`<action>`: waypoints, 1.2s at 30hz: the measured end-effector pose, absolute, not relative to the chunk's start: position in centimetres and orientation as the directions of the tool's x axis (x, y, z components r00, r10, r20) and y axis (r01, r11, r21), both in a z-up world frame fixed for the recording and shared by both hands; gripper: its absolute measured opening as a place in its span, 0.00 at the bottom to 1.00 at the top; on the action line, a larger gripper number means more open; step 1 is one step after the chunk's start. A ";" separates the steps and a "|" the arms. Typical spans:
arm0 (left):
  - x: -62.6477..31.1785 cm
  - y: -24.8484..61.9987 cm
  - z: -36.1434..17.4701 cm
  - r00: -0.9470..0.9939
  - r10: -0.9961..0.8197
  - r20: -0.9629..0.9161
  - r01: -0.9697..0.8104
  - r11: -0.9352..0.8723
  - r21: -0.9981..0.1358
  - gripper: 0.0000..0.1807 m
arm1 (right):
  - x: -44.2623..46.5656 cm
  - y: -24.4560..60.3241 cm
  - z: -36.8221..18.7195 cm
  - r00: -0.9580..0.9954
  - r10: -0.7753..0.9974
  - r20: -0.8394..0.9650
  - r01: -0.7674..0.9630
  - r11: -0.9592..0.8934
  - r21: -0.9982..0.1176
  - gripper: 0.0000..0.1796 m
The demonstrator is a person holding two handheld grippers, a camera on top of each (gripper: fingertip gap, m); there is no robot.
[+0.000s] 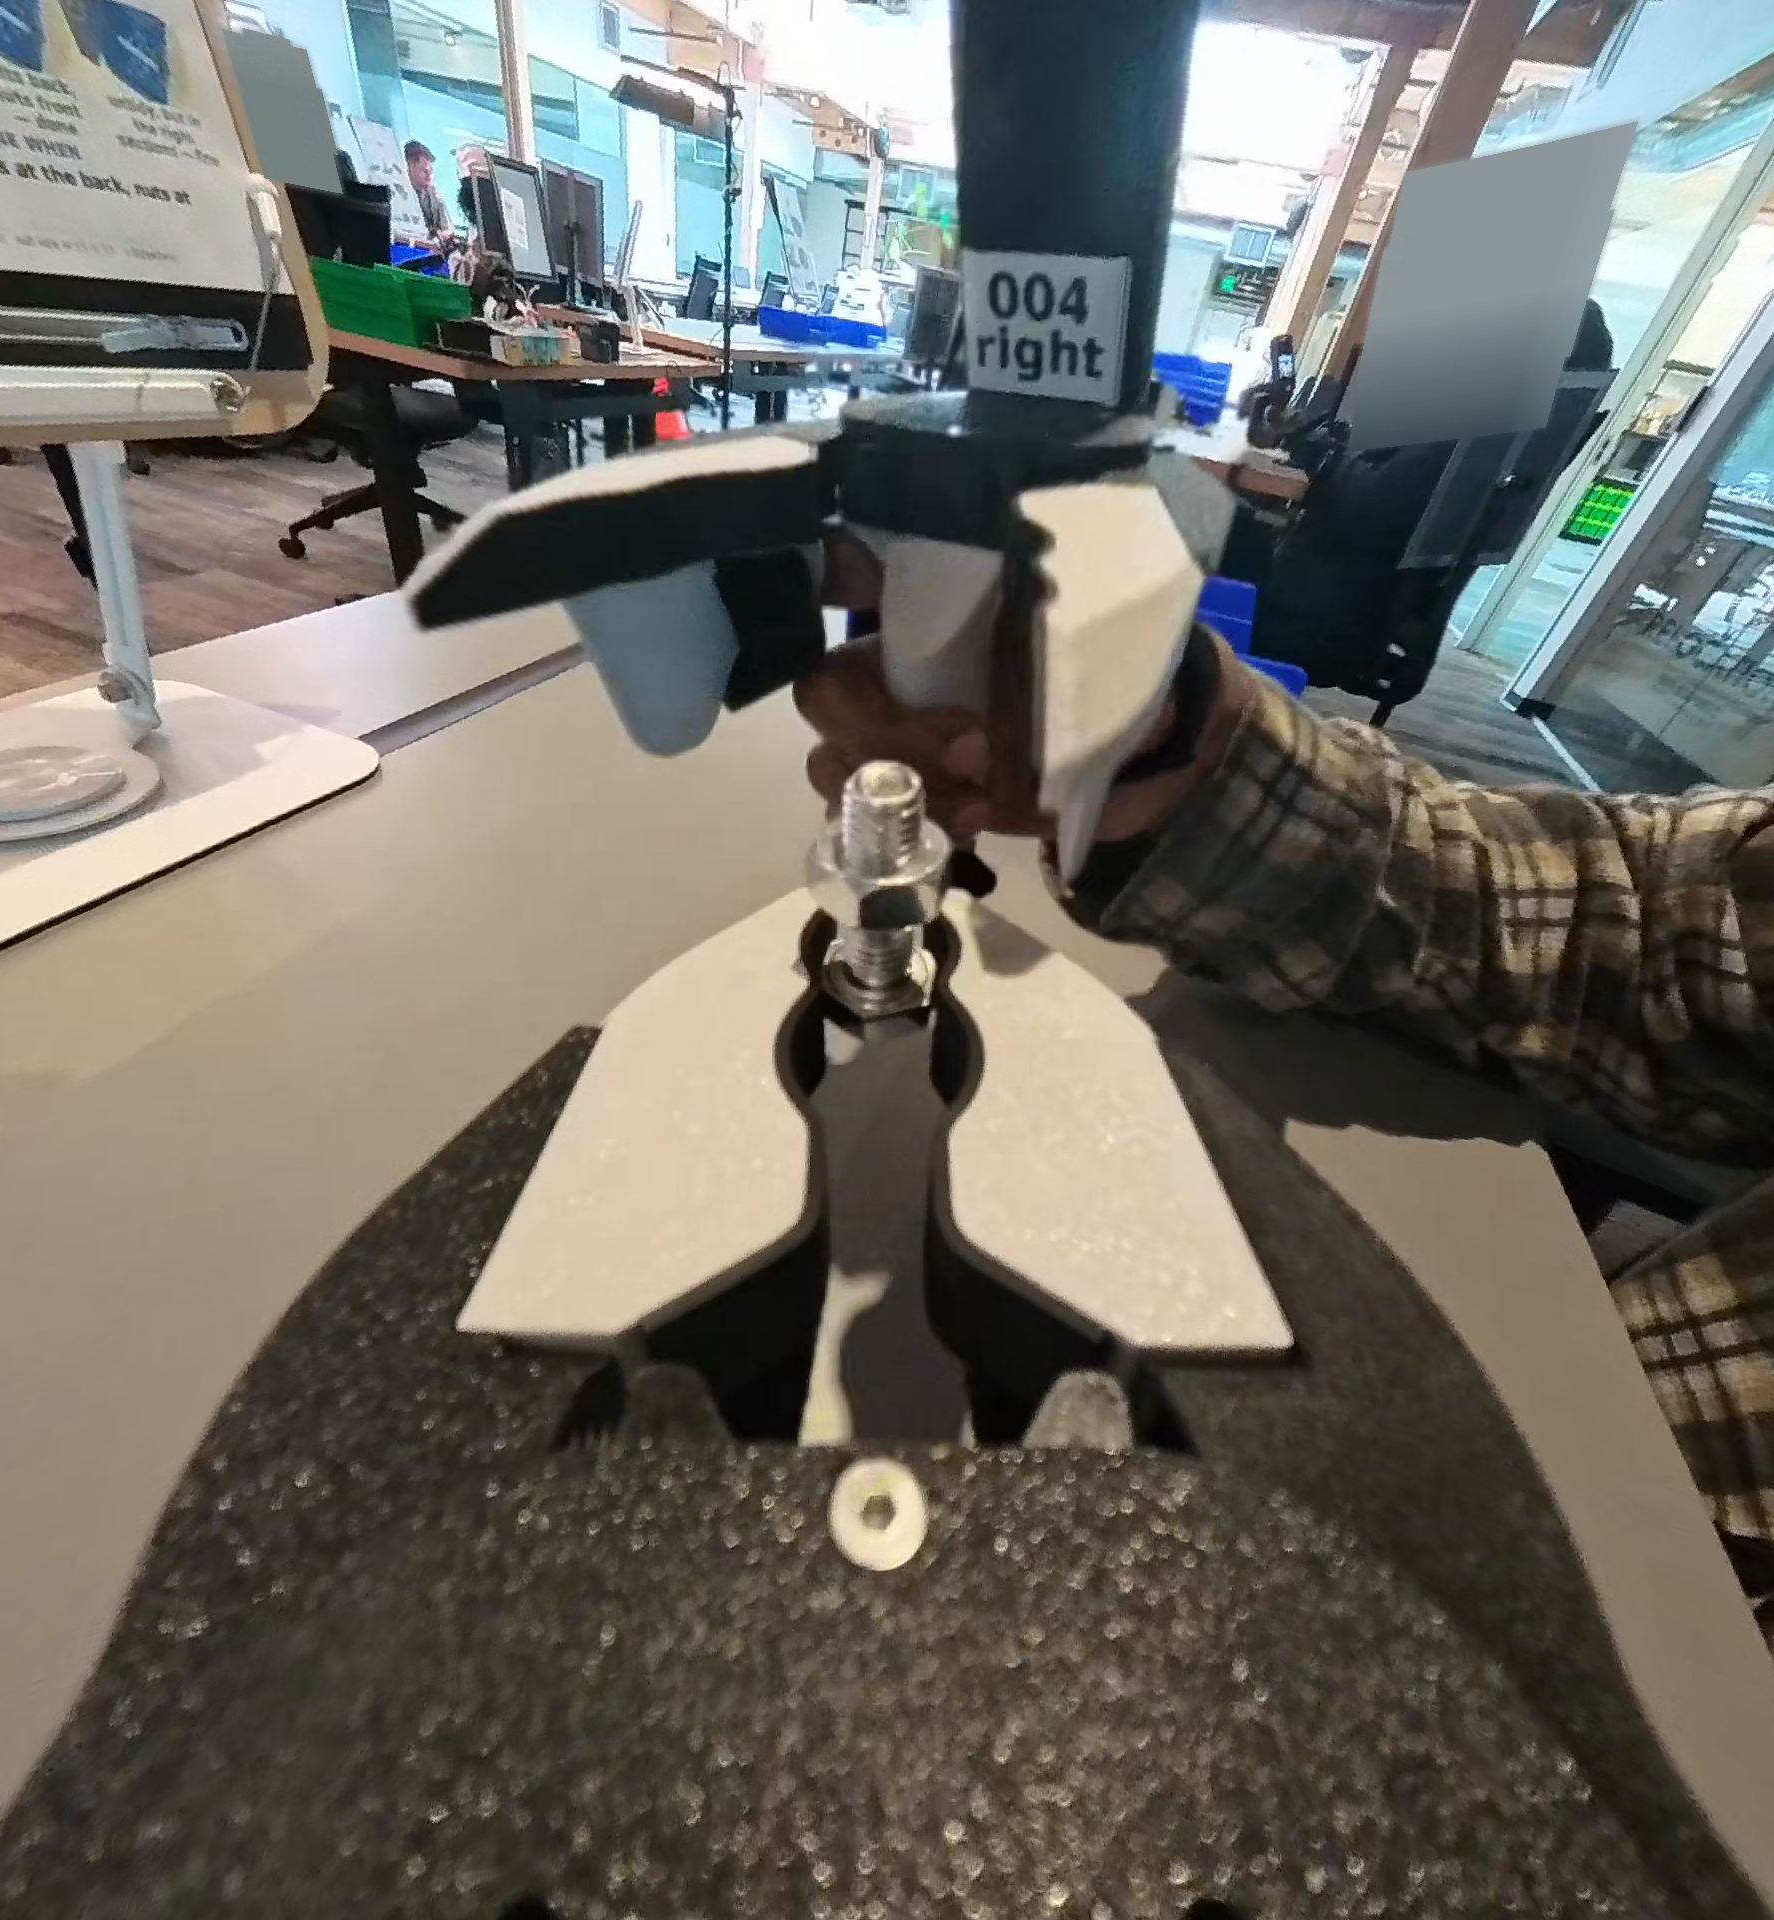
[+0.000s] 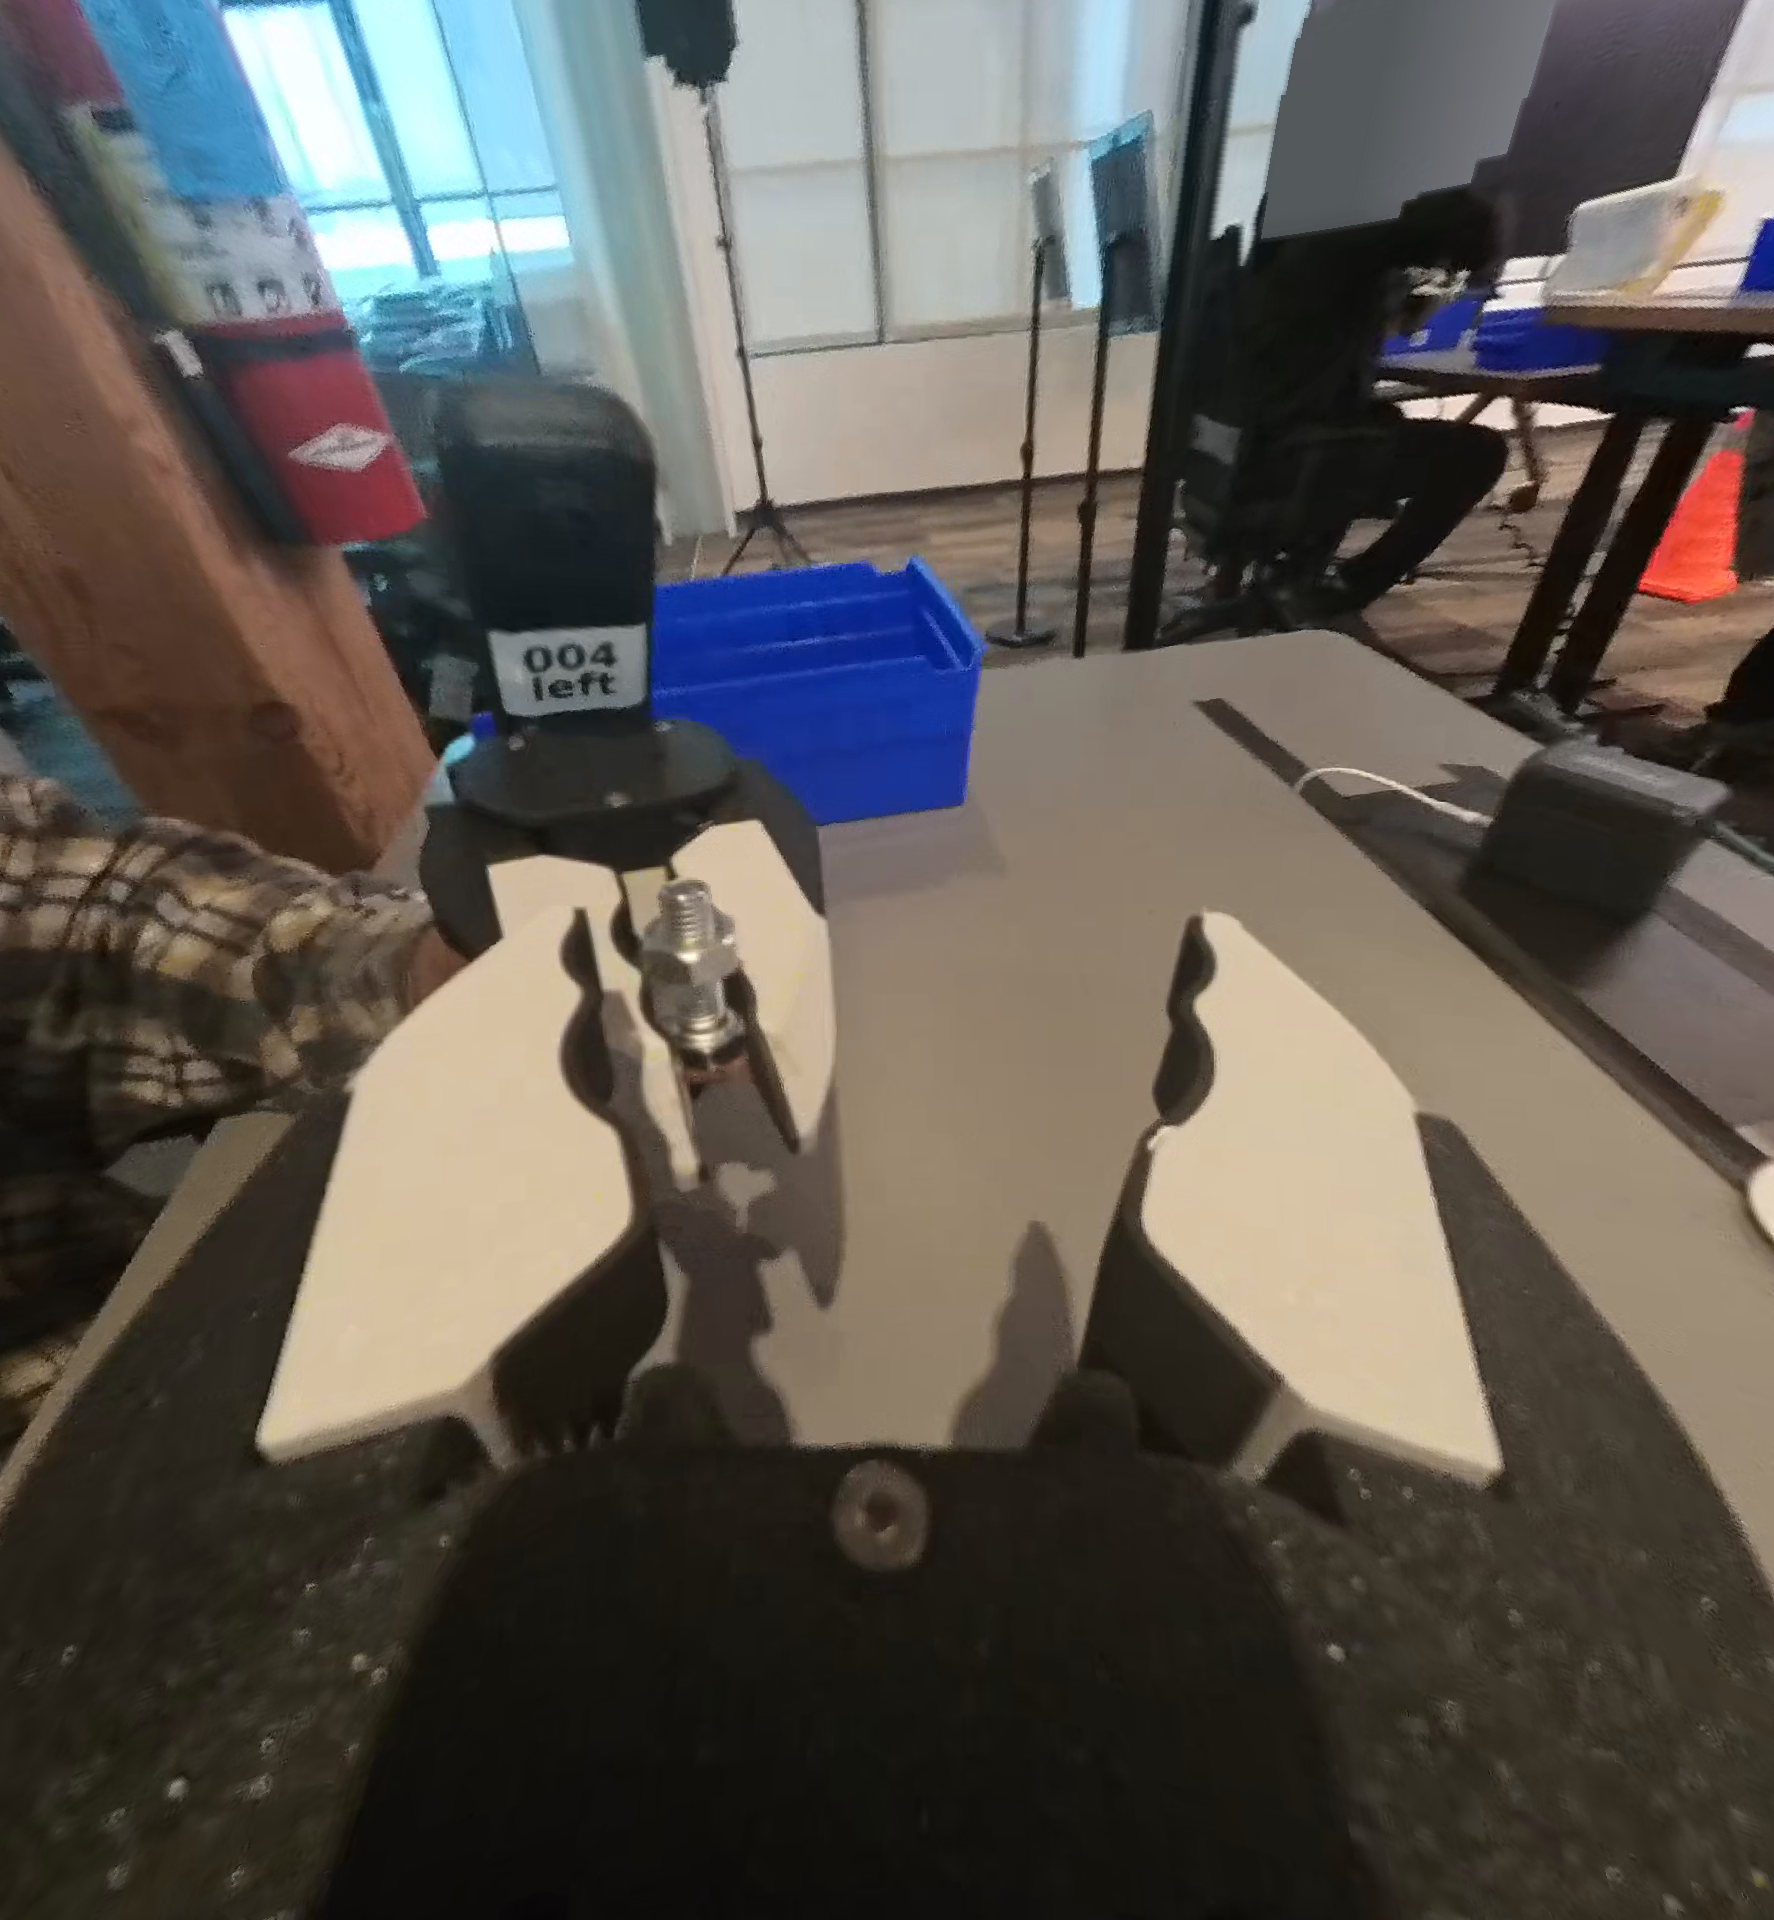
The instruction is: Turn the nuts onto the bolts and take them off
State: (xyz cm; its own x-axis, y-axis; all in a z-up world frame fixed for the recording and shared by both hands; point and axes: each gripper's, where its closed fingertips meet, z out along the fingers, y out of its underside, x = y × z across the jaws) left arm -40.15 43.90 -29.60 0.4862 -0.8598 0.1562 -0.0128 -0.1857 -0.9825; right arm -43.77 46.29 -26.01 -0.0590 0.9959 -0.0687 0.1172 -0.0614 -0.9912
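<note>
Bins: blue bin (image 2: pixel 810 707) is sitting on table (image 2: pixel 1018 831), contents hidden. Left gripper (image 1: pixel 878 997) is clamping bolt (image 1: pixel 878 904) carrying nut (image 1: pixel 878 868); right gripper (image 2: pixel 883 1039) is gaping wide, empty.

Silver bolt (image 1: pixel 878 894), zinc-bright, standing upright with threaded end up and hex head at the bottom. One flanged hex nut (image 1: pixel 878 868) sits partway down the thread, several turns of thread exposed above it, a short bare stretch between nut and head. Nut looks square to the shaft. From the right wrist view, same stack: bolt (image 2: pixel 689 977) vertical, nut (image 2: pixel 688 951) near mid-shaft.
</note>
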 end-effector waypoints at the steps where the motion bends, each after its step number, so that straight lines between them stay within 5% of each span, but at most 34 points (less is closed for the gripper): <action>1: -40.1 43.8 -29.5 0.482 -0.862 0.159 -0.008 -0.186 -0.982 0.08 | -44.2 46.2 -26.4 -0.057 0.997 -0.056 0.139 -0.048 -0.989 0.58; 5: -40.5 43.8 -29.1 0.488 -0.860 0.147 -0.002 -0.170 -0.986 0.08 | -42.4 49.5 -26.9 0.065 0.996 -0.066 0.142 -0.074 -0.987 0.57; 11: -40.2 43.8 -29.4 0.485 -0.862 0.148 -0.011 -0.175 -0.985 0.08 | -44.2 46.3 -26.3 -0.047 0.997 -0.066 0.135 -0.059 -0.989 0.59; 15: -40.4 43.8 -29.0 0.491 -0.860 0.137 -0.007 -0.161 -0.987 0.08 | -42.5 49.7 -26.8 0.078 0.995 -0.057 0.146 -0.068 -0.987 0.59; 21: -40.2 43.8 -29.3 0.482 -0.863 0.149 -0.009 -0.174 -0.985 0.08 | -44.2 46.2 -26.0 -0.053 0.997 -0.063 0.127 -0.056 -0.990 0.60; 36: -40.2 43.7 -29.3 0.485 -0.865 0.125 -0.034 -0.162 -0.986 0.08 | -42.4 49.0 -26.2 0.041 0.999 -0.035 0.133 -0.040 -0.990 0.58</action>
